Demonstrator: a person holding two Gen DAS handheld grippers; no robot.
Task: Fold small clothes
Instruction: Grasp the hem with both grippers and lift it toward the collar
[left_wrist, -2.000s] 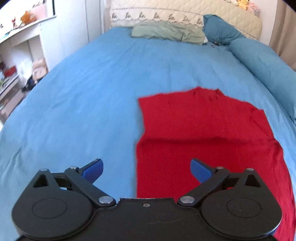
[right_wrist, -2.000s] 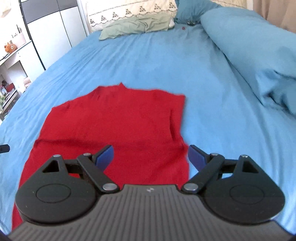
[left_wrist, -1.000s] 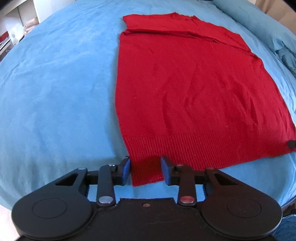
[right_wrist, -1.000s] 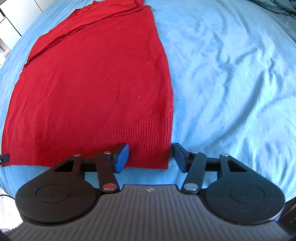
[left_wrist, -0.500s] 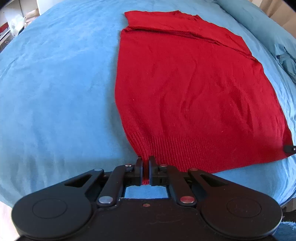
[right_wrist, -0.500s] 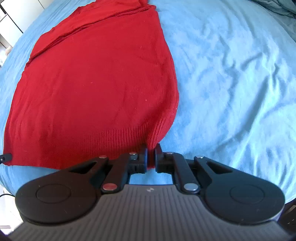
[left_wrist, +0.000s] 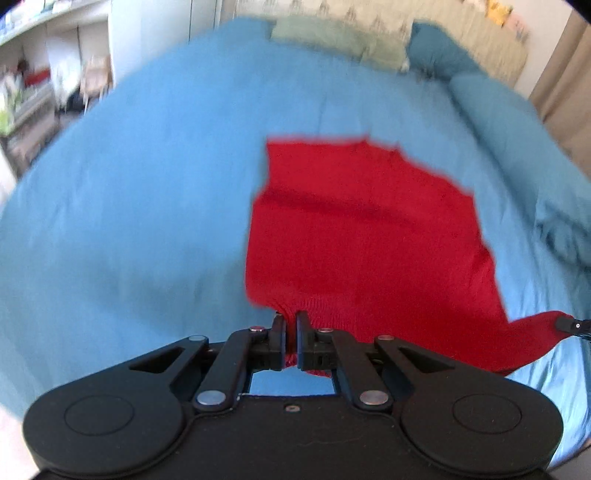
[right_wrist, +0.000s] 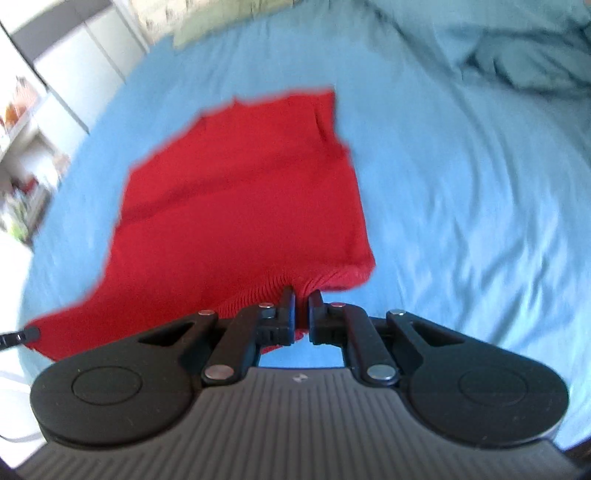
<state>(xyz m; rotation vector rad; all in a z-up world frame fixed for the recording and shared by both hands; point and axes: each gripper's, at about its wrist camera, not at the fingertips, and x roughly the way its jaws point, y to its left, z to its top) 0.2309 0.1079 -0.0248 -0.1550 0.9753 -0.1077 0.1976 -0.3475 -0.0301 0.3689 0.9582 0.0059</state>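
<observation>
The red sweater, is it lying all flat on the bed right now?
No, the red sweater has its near hem pinched and lifted off the blue bed by the right gripper.

blue bedsheet (left_wrist: 147, 184), green pillow (left_wrist: 332, 37), shelves (left_wrist: 33, 92)

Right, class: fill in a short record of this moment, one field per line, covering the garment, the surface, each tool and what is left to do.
garment: red sweater, far part lying on the bed, near hem lifted
surface: blue bedsheet
left tool: shut on the hem's left corner
right tool: shut on the hem's right corner
far end of bed: green pillow, blue pillow
fold: not yet laid over
</observation>
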